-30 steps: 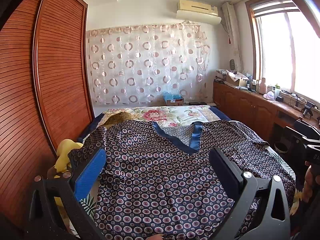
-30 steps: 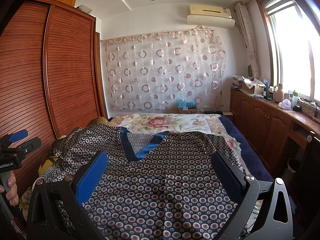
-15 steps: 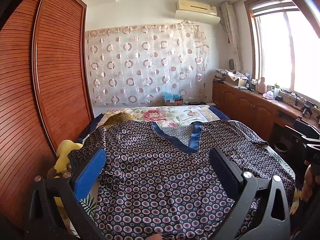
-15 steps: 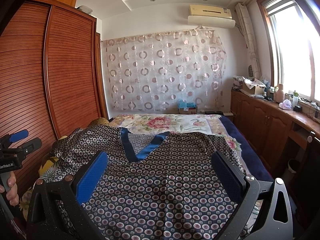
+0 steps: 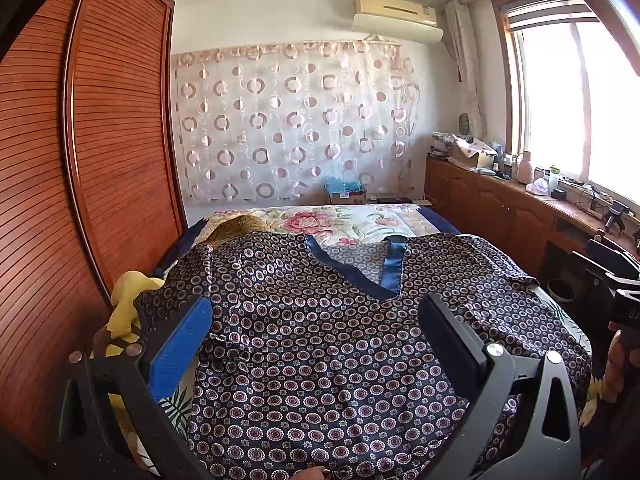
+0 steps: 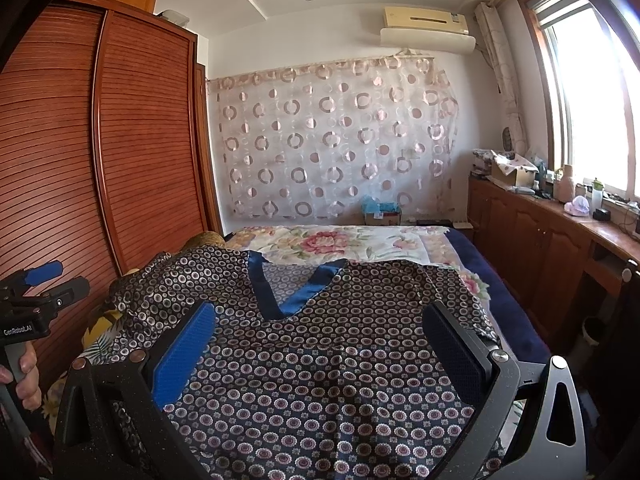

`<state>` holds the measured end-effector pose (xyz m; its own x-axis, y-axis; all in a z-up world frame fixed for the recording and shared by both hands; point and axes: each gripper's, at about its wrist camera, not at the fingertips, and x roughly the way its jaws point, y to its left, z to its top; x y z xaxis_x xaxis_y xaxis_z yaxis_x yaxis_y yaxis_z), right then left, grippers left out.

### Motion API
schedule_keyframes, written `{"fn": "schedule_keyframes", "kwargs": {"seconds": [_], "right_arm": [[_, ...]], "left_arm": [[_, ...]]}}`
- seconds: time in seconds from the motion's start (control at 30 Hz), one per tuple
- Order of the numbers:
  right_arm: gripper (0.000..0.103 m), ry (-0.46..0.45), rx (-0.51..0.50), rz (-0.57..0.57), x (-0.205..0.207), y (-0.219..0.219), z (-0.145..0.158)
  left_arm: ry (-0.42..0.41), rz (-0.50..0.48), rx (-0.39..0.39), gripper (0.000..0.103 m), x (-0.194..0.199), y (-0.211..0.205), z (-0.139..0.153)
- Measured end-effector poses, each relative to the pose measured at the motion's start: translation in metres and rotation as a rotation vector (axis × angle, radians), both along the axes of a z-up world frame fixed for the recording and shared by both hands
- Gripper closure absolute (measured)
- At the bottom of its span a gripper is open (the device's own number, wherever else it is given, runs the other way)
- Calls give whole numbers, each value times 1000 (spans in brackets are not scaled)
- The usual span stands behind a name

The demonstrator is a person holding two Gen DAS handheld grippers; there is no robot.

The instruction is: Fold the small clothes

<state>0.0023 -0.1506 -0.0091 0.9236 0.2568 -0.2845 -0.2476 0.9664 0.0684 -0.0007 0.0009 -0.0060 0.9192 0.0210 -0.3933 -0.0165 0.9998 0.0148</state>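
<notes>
Floral bed (image 5: 352,224), dark circle-print top (image 5: 320,344) spread flat, blue V-neck

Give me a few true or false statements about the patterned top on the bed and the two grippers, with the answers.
1. The patterned top lies spread flat on the bed. True.
2. The left gripper is shut on the top's hem. False: its jaws stand wide apart, holding nothing.
3. The top's neckline has blue trim. True.
4. The right gripper holds a sleeve. False: it is open above the cloth, gripping nothing.
5. The top is already folded in half. False: both sleeves and the body lie unfolded.
</notes>
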Motion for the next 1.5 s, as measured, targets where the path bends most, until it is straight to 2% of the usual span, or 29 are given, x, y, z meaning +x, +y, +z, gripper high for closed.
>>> {"fn": "schedule_keyframes", "kwargs": {"seconds": [0.53, 0.8, 0.97, 1.07, 1.13, 1.3, 1.5], "right_arm": [[0, 43, -34, 53, 22, 12, -12], [0, 83, -76, 82, 42, 25, -28], [0, 98, -109, 124, 56, 37, -32], [0, 118, -111, 165, 61, 39, -31], [0, 141, -106, 199, 62, 38, -30], [0, 166, -135, 245, 61, 34, -28], [0, 198, -142, 257, 63, 19, -29]], "left_arm": [[79, 61, -20, 0, 24, 45, -31], [133, 110, 9, 0, 51, 86, -51], [167, 112, -34, 0, 65, 123, -63], [195, 129, -56, 5, 71, 148, -70], [217, 135, -65, 13, 76, 161, -75], [322, 134, -71, 25, 95, 188, -97], [388, 139, -37, 31, 106, 192, -115]]}}
